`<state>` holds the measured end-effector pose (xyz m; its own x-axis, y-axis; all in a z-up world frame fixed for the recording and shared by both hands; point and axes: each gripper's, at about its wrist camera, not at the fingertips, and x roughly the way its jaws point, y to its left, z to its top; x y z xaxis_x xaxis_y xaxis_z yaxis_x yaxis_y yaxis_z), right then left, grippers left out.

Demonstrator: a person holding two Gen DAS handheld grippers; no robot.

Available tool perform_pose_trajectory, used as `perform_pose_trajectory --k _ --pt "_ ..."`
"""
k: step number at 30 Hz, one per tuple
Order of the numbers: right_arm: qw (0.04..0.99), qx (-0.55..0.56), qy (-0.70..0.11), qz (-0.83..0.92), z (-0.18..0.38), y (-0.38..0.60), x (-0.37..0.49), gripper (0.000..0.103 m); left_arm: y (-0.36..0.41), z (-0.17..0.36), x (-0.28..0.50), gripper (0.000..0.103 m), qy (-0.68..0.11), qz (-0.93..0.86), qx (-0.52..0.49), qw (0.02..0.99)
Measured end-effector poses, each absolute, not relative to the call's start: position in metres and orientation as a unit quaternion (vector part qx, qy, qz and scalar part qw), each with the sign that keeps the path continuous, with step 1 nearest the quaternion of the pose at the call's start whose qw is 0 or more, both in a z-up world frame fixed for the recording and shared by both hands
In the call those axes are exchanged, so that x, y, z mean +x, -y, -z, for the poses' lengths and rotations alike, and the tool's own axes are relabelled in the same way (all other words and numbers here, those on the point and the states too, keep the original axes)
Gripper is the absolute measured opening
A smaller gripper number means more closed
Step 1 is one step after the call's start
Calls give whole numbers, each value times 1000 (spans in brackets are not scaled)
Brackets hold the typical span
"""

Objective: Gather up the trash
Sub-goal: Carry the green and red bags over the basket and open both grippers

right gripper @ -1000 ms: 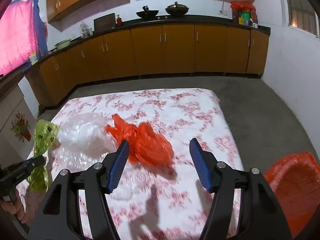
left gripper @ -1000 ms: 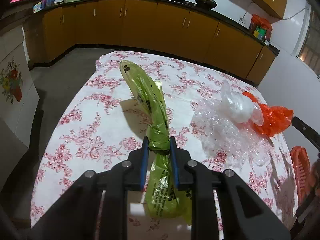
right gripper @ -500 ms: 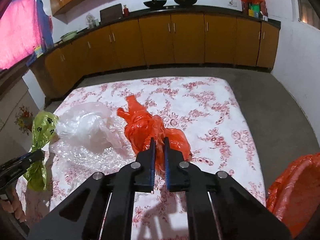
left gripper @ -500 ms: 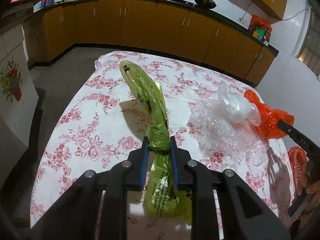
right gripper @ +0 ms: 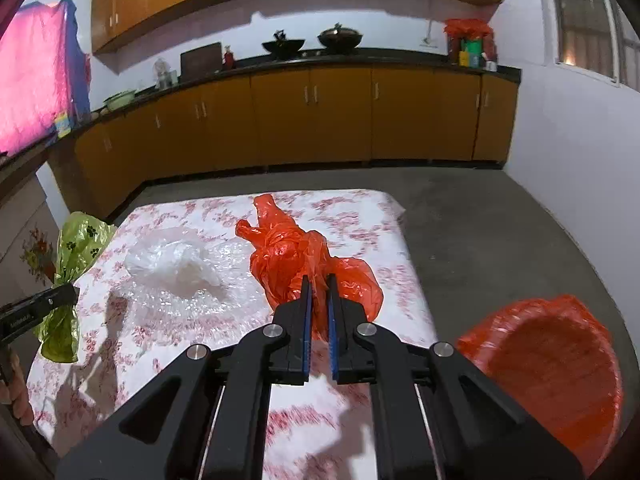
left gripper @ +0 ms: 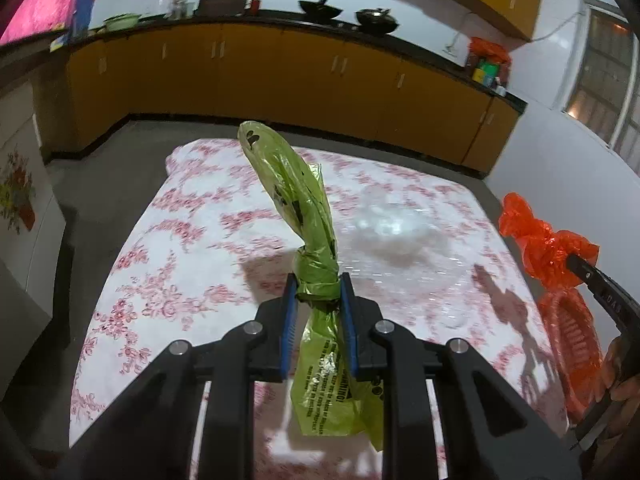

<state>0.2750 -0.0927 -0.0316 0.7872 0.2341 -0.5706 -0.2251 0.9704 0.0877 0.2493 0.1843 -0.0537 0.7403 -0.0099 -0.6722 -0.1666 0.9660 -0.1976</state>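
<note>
Both grippers are loaded now. The left gripper (left gripper: pixel 318 280) is pinched narrow on the knot of the green bag (left gripper: pixel 296 196), and that's a smart place to take it: the knot is the one firm lump in a floppy thing, so the top flops forward over the table while the printed tail dangles under the jaws. Over on the other side, the right gripper (right gripper: pixel 318 280) has its jaws squeezed almost together on a fold of the orange bag (right gripper: pixel 296 256), with the crumpled bulk of it bunched ahead of the tips and a loose flap sagging to the right. From the left camera that bag looks to be hanging clear of the flowered tablecloth (left gripper: pixel 180 248), out past the table's right edge. Left on the cloth, between the two bags, are the white plastic wad (right gripper: pixel 172 260) and the clear bubble wrap (right gripper: pixel 192 300) it rests on, nobody touching those. And there's the likely destination: the orange basket (right gripper: pixel 552 360) down on the floor just beside the table's right edge, mouth open toward us. I'd judge the orange bag goes in first, being nearest; the green one has the whole table to cross. Watch that thin plastic, it could slip from so small a pinch.
</note>
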Motion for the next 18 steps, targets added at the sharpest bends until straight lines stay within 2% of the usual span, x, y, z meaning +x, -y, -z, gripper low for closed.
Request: perform_pose_trajectory --k 18 --pt "958 70 -276 -40 13 172 200 7 -76 12 226 21 -339 68 -75 935"
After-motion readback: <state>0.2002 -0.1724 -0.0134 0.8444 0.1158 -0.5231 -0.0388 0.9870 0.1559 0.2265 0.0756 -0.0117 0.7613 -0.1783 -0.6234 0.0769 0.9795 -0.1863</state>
